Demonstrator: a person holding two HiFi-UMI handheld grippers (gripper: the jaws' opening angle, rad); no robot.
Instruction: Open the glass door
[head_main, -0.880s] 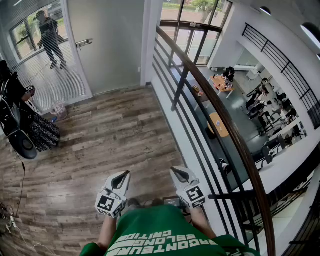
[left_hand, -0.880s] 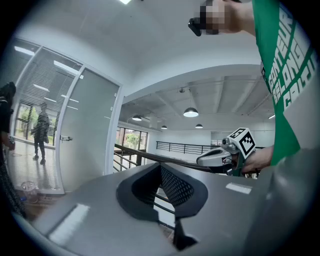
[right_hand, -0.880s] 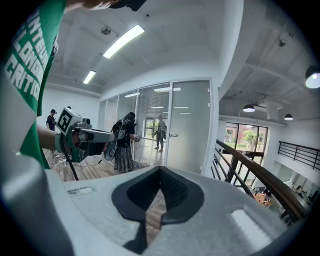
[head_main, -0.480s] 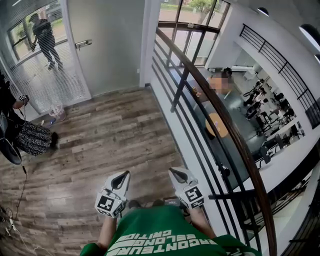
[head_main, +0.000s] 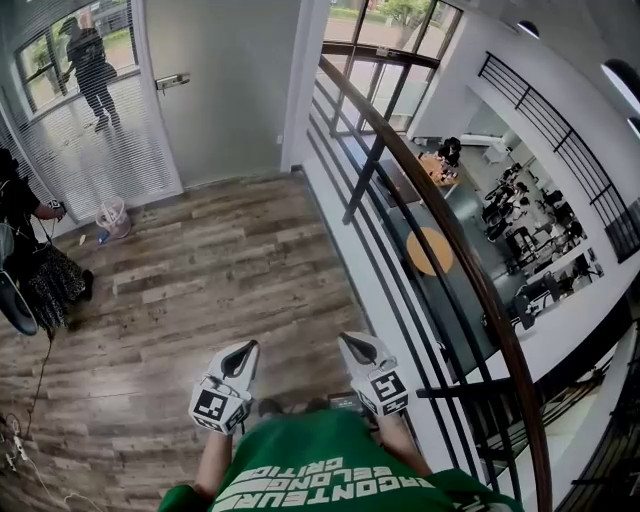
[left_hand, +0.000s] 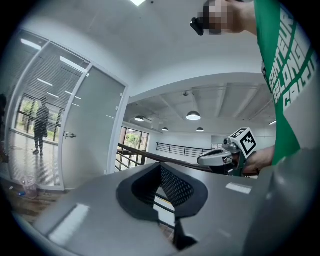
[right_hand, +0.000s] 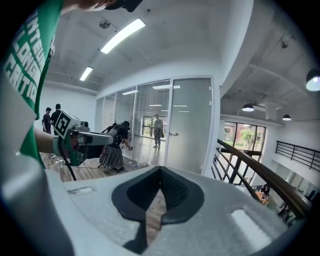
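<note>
Task not started: glass door looks closed from this far off, handle untouched, with left gripper and right gripper both closed, empty, well apart from it.

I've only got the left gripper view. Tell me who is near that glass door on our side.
Observer: A person in a dark top and patterned skirt is by the blinds, left of the glass door in the head view.
Operator: Report the right gripper's jaws.
Observer: In its own view the right gripper has its jaws together with nothing between them.
Operator: List anyone else.
Observer: At the far left of the right gripper view stand two more people.
</note>
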